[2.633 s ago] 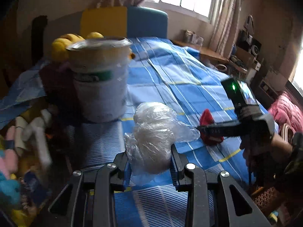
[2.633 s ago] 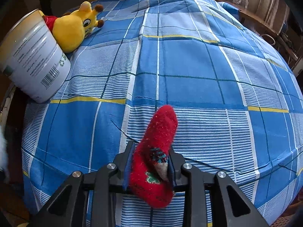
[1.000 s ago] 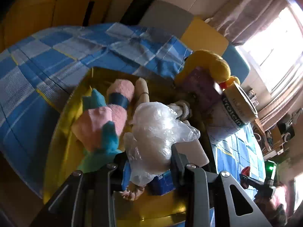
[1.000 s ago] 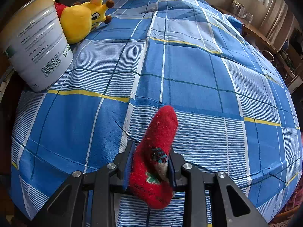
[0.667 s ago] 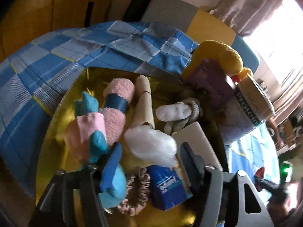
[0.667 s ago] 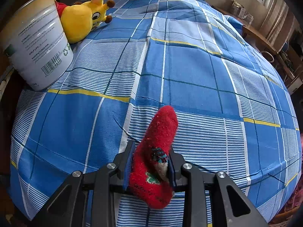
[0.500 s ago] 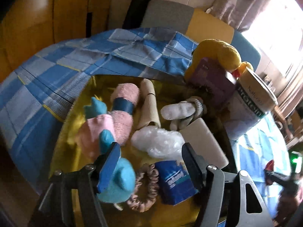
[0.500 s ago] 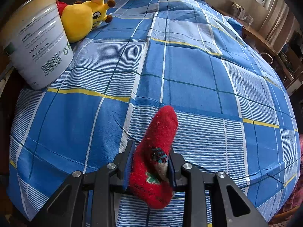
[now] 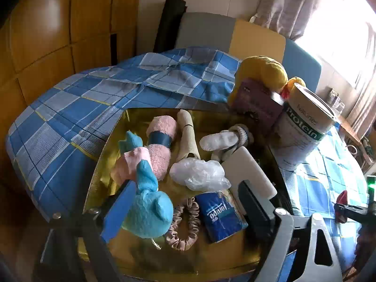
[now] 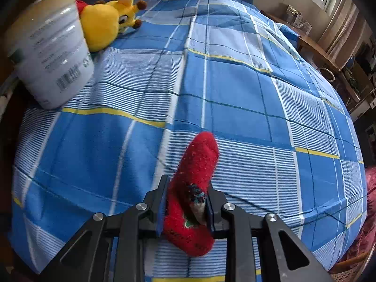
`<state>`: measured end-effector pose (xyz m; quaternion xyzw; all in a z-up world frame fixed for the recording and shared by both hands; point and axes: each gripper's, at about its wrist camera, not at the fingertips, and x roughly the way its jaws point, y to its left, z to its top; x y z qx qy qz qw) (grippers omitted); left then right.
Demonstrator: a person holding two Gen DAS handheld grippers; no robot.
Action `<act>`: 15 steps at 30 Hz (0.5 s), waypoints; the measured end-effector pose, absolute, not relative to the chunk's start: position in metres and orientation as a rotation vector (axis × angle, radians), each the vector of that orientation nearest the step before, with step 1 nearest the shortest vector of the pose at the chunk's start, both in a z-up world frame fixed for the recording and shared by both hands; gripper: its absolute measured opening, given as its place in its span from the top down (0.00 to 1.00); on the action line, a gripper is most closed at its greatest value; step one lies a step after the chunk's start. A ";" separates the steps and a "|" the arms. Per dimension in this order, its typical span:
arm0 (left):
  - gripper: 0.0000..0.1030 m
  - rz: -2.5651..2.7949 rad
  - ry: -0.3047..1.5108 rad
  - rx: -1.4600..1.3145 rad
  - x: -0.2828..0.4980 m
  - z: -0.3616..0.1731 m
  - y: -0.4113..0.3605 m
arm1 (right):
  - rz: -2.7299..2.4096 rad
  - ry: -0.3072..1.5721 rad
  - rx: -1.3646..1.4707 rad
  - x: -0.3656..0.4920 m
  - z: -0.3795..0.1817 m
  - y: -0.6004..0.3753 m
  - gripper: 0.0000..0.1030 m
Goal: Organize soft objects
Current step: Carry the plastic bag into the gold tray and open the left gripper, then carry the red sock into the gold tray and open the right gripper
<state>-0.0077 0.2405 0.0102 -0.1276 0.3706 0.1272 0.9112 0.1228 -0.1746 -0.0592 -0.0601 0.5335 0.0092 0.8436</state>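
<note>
My left gripper (image 9: 185,202) is open and empty above a gold tray (image 9: 105,155). In the tray lie a crumpled clear plastic bag (image 9: 199,174), a blue and pink plush toy (image 9: 143,188), a pink fuzzy sock (image 9: 162,141), a beige sock (image 9: 186,136), a white sock (image 9: 223,141), a scrunchie (image 9: 183,228), a blue tissue pack (image 9: 221,216) and a white block (image 9: 249,171). My right gripper (image 10: 186,202) is shut on a red fuzzy sock (image 10: 195,183) just above the blue checked bedspread (image 10: 235,89).
A white protein tub (image 9: 303,129) stands right of the tray; it also shows in the right wrist view (image 10: 49,51). A yellow giraffe plush (image 10: 105,21) lies behind it. A purple box (image 9: 256,105) leans by the tray. Wooden wardrobe doors (image 9: 58,23) stand on the left.
My left gripper carried the plastic bag over the tray, opened and dropped it among the soft things, then drew back a little. My right gripper kept hold of the red sock and moved slightly closer.
</note>
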 end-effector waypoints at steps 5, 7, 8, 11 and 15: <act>0.09 0.264 0.760 -0.252 -0.013 0.011 0.238 | 0.162 1.065 -0.098 0.106 -0.037 -0.144 0.75; 0.04 0.268 0.755 -0.246 -0.015 0.012 0.237 | 0.245 1.030 -0.088 0.098 -0.025 -0.124 0.75; 0.03 0.271 0.754 -0.244 -0.016 0.013 0.237 | 0.302 1.009 -0.081 0.094 -0.018 -0.112 0.75; 0.01 0.277 0.745 -0.244 -0.018 0.015 0.239 | 0.464 0.964 -0.083 0.084 -0.001 -0.071 0.75; 0.00 0.301 0.737 -0.251 -0.023 0.017 0.246 | 0.675 0.919 -0.106 0.071 0.015 -0.013 0.75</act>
